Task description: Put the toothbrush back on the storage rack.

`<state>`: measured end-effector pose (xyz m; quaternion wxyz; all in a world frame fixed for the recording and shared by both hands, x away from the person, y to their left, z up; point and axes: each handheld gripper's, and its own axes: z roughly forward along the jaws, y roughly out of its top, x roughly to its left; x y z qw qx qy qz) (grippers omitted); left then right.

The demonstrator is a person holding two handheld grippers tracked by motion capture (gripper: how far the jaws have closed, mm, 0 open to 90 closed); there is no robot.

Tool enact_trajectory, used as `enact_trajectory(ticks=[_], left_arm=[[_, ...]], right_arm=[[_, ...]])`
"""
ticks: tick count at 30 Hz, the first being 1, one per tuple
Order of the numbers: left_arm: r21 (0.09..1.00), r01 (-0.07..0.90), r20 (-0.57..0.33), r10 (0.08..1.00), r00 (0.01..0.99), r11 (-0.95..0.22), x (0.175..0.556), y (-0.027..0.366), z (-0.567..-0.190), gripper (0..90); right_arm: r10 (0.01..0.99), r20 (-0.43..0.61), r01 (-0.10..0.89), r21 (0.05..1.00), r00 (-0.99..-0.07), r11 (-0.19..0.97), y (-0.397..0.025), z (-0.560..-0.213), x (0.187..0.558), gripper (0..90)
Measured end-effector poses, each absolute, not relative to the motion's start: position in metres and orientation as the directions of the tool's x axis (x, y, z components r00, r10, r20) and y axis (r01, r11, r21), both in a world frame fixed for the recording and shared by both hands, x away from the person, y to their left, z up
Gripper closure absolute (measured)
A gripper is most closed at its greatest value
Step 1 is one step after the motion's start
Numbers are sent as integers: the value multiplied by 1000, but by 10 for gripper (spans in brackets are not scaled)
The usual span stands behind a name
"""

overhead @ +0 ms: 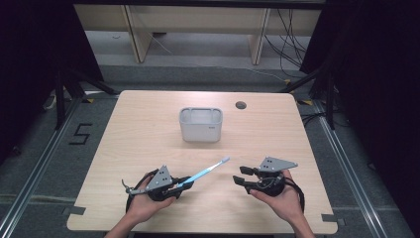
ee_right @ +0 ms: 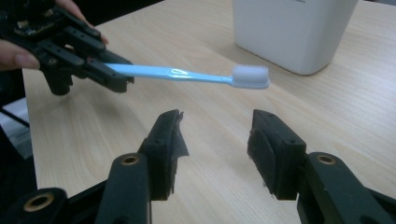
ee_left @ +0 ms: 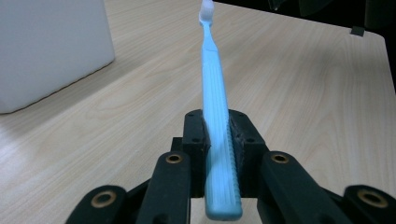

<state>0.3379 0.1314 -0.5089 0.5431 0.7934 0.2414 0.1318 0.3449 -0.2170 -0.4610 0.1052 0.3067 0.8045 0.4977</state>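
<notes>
High view: left gripper [overhead: 184, 182] clamped on blue toothbrush [overhead: 205, 172], bristles toward white bin [overhead: 200, 125]; right gripper [overhead: 240, 175] gaping, holding nothing.

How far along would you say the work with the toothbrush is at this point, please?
Done: the left tongs have the blue toothbrush clamped by its handle, lifted off the table. In hand: its bristles point towards the grey container. Left, probably: putting it in the container; the right tongs wait open and empty.
</notes>
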Motion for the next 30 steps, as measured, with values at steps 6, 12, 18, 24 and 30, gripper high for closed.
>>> enact_trajectory(ticks=[6,12,18,24,30], left_arm=[[929,236,-51,534,844,-283,338,131,-509,782],[942,222,-49,550,834,-252,337,131,-508,782],[951,217,-51,581,812,-220,334,134,-507,782],[955,211,-46,599,800,-208,330,136,-504,782],[963,197,-48,607,794,-182,328,136,-500,782]], right_arm=[[633,205,440,865,-747,240,-214,-475,344,538],[651,269,477,863,-710,164,-208,-485,342,537],[661,303,487,867,-686,108,-205,-488,342,537],[636,342,482,875,-692,53,-194,-489,340,534],[610,382,504,863,-694,33,-183,-483,341,530]])
